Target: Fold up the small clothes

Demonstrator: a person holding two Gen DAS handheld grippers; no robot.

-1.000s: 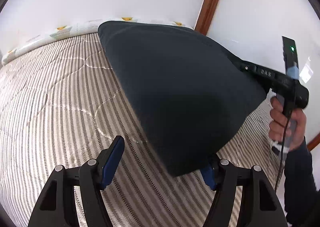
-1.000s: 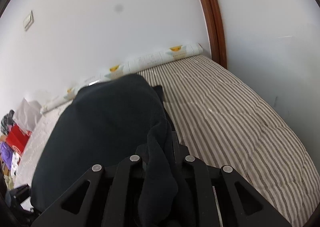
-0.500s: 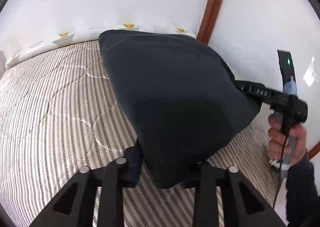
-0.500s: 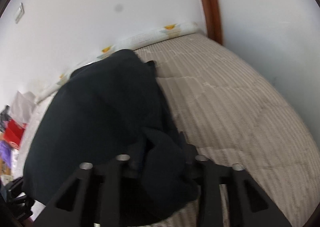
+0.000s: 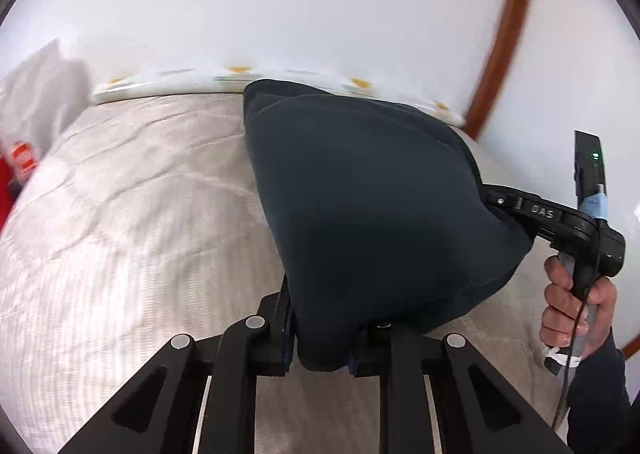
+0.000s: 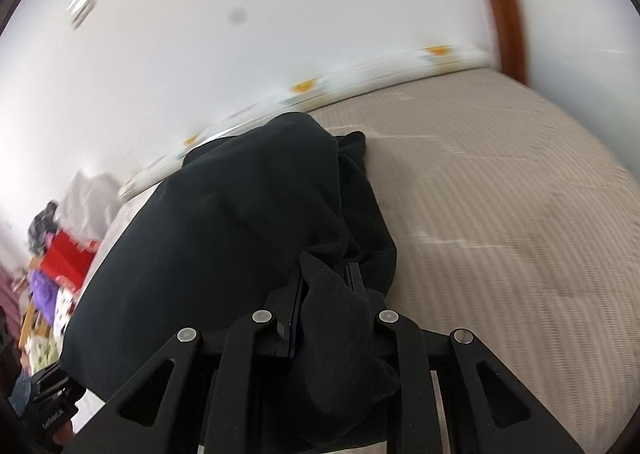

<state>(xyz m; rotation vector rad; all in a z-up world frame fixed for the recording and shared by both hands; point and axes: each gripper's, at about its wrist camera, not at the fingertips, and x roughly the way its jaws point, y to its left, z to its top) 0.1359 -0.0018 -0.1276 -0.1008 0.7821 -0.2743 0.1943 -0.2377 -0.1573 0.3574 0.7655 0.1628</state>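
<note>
A: Left gripper (image 5: 320, 350)?
B: Clamped on one corner of the dark cloth (image 5: 372, 206), fabric bunched between both fingers.

A: Right gripper (image 6: 326, 294)?
B: Pinching another edge, a thick fold squeezed between the fingers and spilling back over the frame. Seen from the left wrist too, at the cloth's right side, handle gripped by a bare hand (image 5: 576, 310).

A: And the cloth itself?
B: Stretched between both grippers, near end lifted above the striped mattress (image 5: 120, 238), far end reaching toward the patterned roll (image 5: 168, 80) along the white wall (image 5: 280, 2). Mattress blurred in both views.

A: Anything else around?
B: Red and purple clutter (image 6: 60, 266) off the mattress's left side; brown trim (image 6: 504, 6) up the wall.
</note>
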